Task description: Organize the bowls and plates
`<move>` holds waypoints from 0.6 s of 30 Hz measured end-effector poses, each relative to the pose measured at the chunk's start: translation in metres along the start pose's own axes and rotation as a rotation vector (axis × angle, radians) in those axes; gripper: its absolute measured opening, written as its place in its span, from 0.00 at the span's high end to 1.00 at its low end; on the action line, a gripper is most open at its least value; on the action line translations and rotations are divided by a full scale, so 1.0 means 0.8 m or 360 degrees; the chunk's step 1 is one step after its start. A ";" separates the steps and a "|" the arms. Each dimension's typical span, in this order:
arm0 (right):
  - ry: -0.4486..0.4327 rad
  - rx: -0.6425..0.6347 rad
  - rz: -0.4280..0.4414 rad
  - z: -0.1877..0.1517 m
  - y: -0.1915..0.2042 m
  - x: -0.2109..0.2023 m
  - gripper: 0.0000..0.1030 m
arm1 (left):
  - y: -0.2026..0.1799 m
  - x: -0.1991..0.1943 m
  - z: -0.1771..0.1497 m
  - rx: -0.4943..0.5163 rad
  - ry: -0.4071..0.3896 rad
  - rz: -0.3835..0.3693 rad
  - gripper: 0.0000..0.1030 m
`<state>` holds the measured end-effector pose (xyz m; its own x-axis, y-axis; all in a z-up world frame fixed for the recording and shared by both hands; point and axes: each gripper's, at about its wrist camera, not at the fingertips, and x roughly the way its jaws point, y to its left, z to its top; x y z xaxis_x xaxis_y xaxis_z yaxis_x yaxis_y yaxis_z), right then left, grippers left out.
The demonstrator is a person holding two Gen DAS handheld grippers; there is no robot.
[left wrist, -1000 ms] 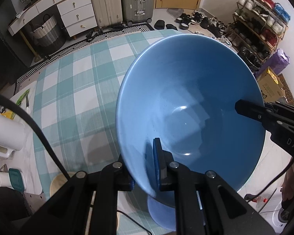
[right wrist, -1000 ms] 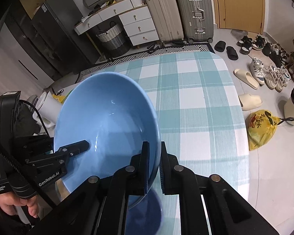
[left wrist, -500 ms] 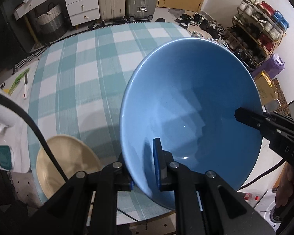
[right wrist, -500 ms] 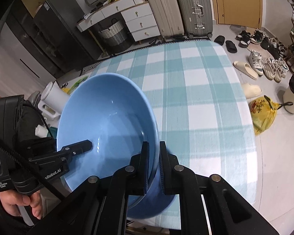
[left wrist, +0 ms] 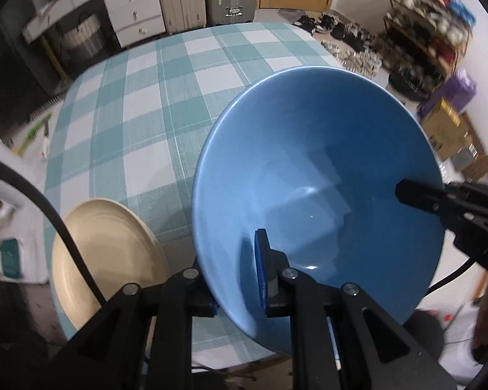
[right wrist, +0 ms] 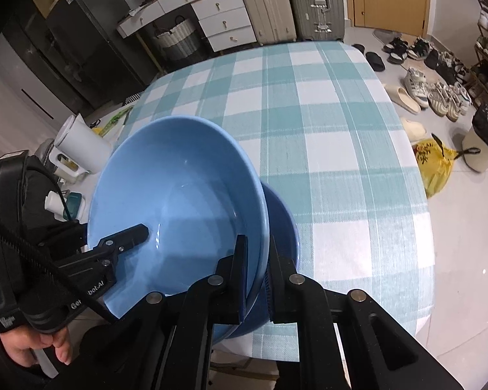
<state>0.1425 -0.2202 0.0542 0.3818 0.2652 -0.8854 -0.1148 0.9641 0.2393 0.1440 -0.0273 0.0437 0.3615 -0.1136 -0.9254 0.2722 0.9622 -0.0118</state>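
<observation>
**Blue bowl held by two grippers over the near bench edge**

1. Cream plate (left wrist: 107, 256): lies flat on the checked bench (left wrist: 153, 104), near its front left corner, just left of the held bowl.
2. Left hand-held gripper (left wrist: 236, 269): jaws nearly closed, pinching the near left rim of the light blue bowl (left wrist: 318, 188), one finger inside and one outside.
3. Light blue bowl: lifted and tilted, above the bench's near edge.
4. Right hand-held gripper (right wrist: 255, 271): jaws almost closed, clamped on the bowl's opposite rim.
5. Darker blue bowl (right wrist: 286, 227): sits under the held one at the bench edge; whether the two touch cannot be told.
6. Hand (right wrist: 37, 346): grips the left gripper's handle, low in the right wrist view.
</observation>
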 end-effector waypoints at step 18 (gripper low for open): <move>-0.0099 -0.0274 -0.0255 -0.038 0.021 0.027 0.89 | -0.017 0.044 -0.036 0.0152 -0.0130 0.0215 0.79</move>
<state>0.1204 -0.1983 0.0273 0.4629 0.1145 -0.8790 -0.2008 0.9794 0.0219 0.1274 -0.0370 0.0005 0.4705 -0.0085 -0.8824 0.2982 0.9427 0.1499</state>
